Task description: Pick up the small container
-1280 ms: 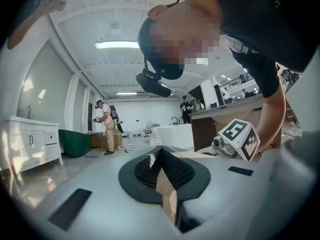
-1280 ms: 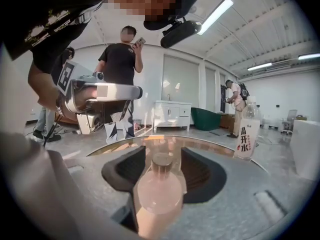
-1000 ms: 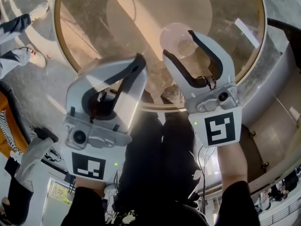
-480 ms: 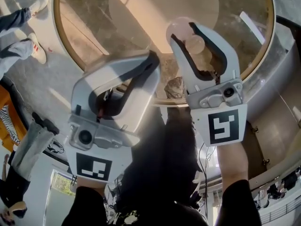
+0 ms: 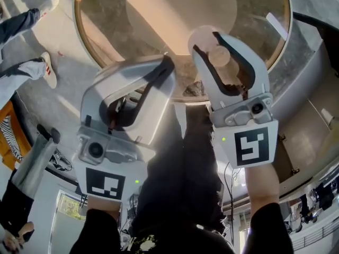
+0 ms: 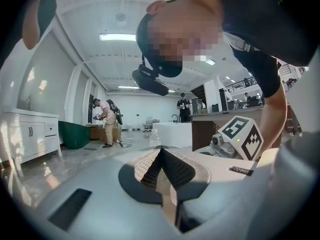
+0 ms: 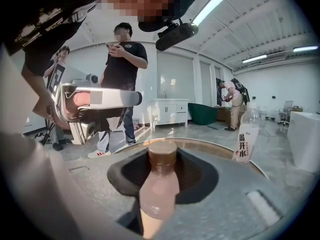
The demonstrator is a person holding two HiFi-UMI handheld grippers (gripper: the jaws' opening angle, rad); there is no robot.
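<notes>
The small container [image 5: 219,55] is a pinkish see-through bottle with a tan cap. My right gripper [image 5: 212,49] is shut on it above the round glass table [image 5: 106,15], and its jaws have just been closing with the container between them. In the right gripper view the container [image 7: 160,189] stands upright between the dark pads of the right gripper [image 7: 163,166], cap on top. My left gripper [image 5: 167,65] hangs beside it on the left, shut with nothing in it. In the left gripper view the left gripper [image 6: 160,154] has its tips meeting.
A clear water bottle [image 7: 248,134] with a white label stands on the table's far right side. A person in black [image 7: 122,59] stands beyond the table near a white cabinet [image 7: 167,111]. Someone's shoes [image 5: 47,70] are on the floor to the left.
The right jaws, wide around the container a second ago, have closed on it. Both grippers have since risen, the container going up with the right one.
</notes>
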